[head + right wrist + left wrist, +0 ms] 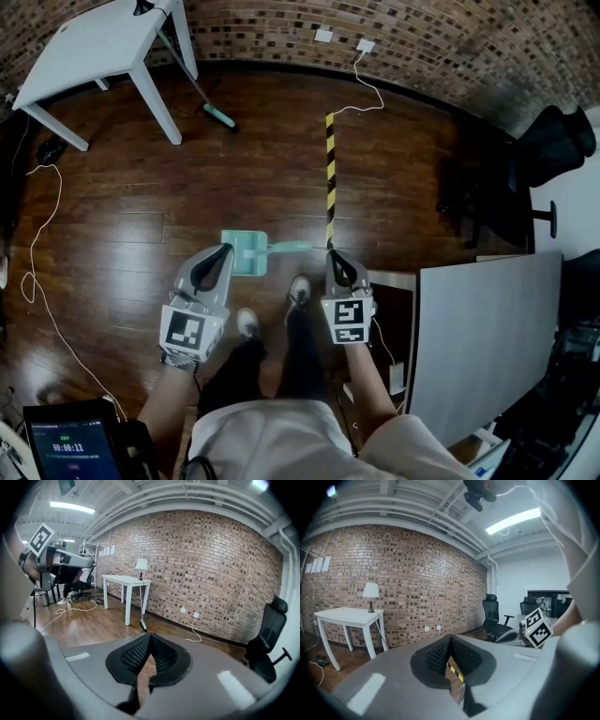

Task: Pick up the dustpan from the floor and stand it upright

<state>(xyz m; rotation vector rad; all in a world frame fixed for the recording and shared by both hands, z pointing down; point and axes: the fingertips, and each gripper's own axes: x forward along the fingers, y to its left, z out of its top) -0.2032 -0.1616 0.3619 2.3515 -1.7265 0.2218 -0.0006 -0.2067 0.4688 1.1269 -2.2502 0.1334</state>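
The teal dustpan (247, 253) lies flat on the wooden floor just ahead of the person's shoes, its handle (291, 247) pointing right. In the head view my left gripper (223, 251) hovers over the pan's left edge, well above the floor. My right gripper (333, 255) hangs beyond the handle's right end. Both point forward and somewhat down. Seen in its own view, my left gripper (450, 638) has its jaws meeting at the tips with nothing between them. My right gripper (150, 635) is likewise shut and empty. Neither gripper view shows the dustpan.
A white table (94, 42) stands at the back left with a teal broom (202, 94) leaning by it. A yellow-black tape strip (330, 178) runs along the floor. Cables (42, 234) trail at the left. A black chair (553, 141) and a white panel (487, 328) stand on the right.
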